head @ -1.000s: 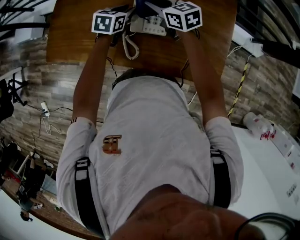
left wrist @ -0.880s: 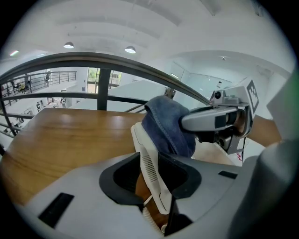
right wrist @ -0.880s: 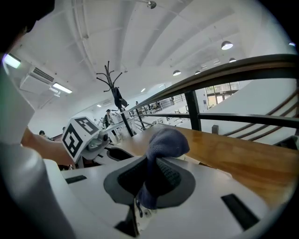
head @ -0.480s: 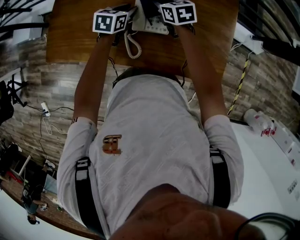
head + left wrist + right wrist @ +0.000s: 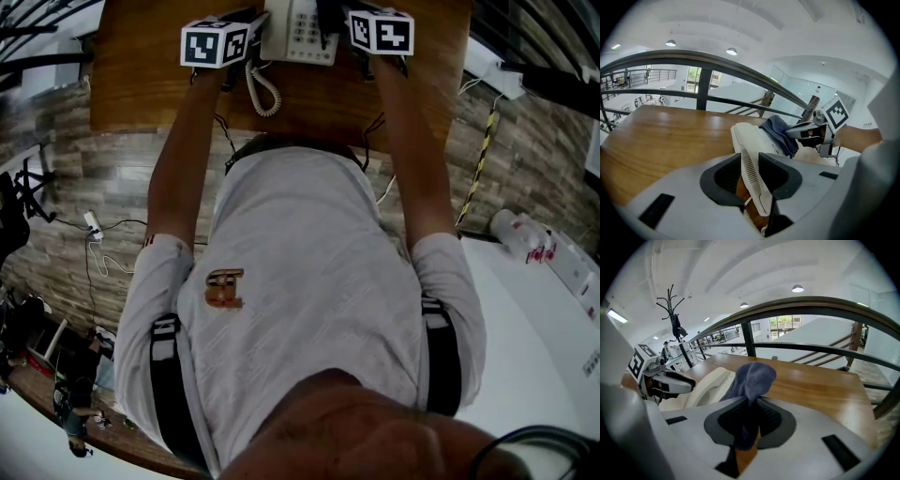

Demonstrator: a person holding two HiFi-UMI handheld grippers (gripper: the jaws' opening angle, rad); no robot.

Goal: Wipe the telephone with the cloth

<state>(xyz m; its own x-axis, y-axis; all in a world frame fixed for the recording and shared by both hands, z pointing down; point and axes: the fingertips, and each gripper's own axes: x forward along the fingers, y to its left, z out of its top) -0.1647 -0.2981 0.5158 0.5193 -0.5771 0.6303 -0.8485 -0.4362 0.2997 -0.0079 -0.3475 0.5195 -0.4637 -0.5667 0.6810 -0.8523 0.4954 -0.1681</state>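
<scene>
A white telephone (image 5: 298,33) sits at the far edge of a wooden table (image 5: 141,75), its coiled cord (image 5: 263,92) hanging toward me. My left gripper (image 5: 751,180) is shut on the white handset (image 5: 749,164), which lies along the telephone's left side. My right gripper (image 5: 749,425) is shut on a dark blue cloth (image 5: 752,378), whose bunched end rests on the telephone's body (image 5: 710,385) at its right side. In the left gripper view the cloth (image 5: 780,133) drapes over the keypad area. Both marker cubes (image 5: 217,44) (image 5: 381,30) flank the telephone in the head view.
A dark metal railing (image 5: 717,63) runs just beyond the table's far edge. Bare wood (image 5: 820,380) lies right of the telephone, and more (image 5: 661,136) lies left of it. A white surface with a bottle (image 5: 520,246) stands at my right, and cables (image 5: 94,248) trail on the floor.
My right gripper slid left and then back to the right with the cloth across the telephone, and more of the keypad now shows. The left gripper has kept its hold on the handset.
</scene>
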